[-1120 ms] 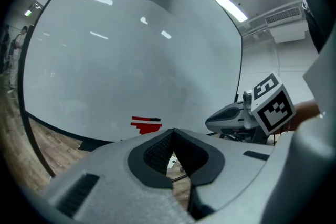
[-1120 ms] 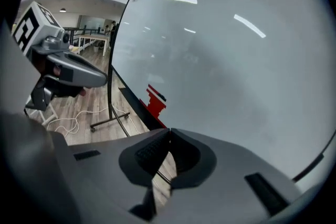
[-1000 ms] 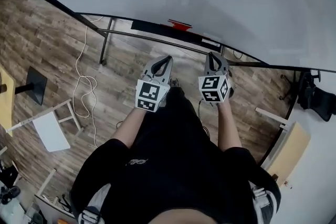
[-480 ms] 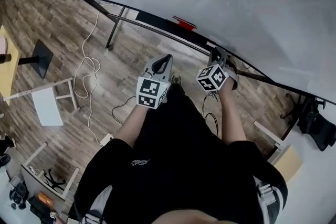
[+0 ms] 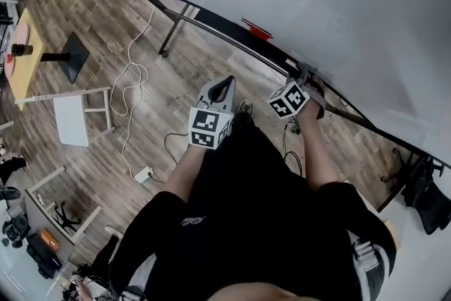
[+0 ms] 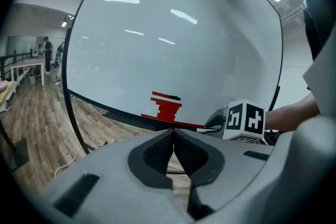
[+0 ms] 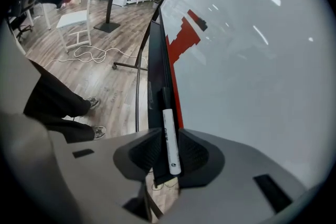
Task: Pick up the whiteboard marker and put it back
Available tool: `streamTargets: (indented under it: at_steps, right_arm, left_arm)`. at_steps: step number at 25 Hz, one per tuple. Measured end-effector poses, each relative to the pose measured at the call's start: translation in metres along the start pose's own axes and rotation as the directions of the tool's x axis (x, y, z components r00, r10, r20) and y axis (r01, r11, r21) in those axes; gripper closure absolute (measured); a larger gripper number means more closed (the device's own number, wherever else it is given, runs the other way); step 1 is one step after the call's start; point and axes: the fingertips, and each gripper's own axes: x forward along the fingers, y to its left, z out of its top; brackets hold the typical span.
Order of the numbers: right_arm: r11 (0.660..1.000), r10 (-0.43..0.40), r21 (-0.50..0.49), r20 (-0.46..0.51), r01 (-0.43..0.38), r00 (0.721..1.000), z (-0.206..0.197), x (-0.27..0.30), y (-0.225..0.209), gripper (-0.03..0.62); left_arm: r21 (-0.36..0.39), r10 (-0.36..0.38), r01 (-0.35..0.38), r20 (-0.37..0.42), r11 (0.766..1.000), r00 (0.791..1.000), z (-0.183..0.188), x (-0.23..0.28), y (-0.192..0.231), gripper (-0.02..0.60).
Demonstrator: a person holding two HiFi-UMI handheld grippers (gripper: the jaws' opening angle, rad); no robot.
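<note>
A white whiteboard marker with a black cap lies along the dark tray at the whiteboard's lower edge. My right gripper points down at the tray; its jaws are opening, with the marker's rear end between them. In the head view the right gripper sits at the tray, and the marker is hidden there. My left gripper is shut on nothing and hangs back from the board, left of the right one. The left gripper hovers over the floor.
A red stepped shape is on the board above the tray. The board's stand leg meets the wood floor. A white cable trails across the floor, near a white stool and a wooden table. My shoes stand close to the board.
My right gripper has sunk to the tray at the board's lower edge and rolled over. The left gripper dropped a little. The head view swung, showing more floor on the left.
</note>
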Motion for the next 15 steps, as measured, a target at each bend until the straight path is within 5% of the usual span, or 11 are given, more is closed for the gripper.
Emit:
streamTargets:
  at_steps: [15]
  right_arm:
    - [0.999,-0.002,-0.051,0.067,0.006,0.998,-0.001,0.002,-0.002,0.536]
  left_arm:
    - [0.01,0.053,-0.052,-0.021,0.999,0.998,-0.012,-0.002,-0.021,0.574]
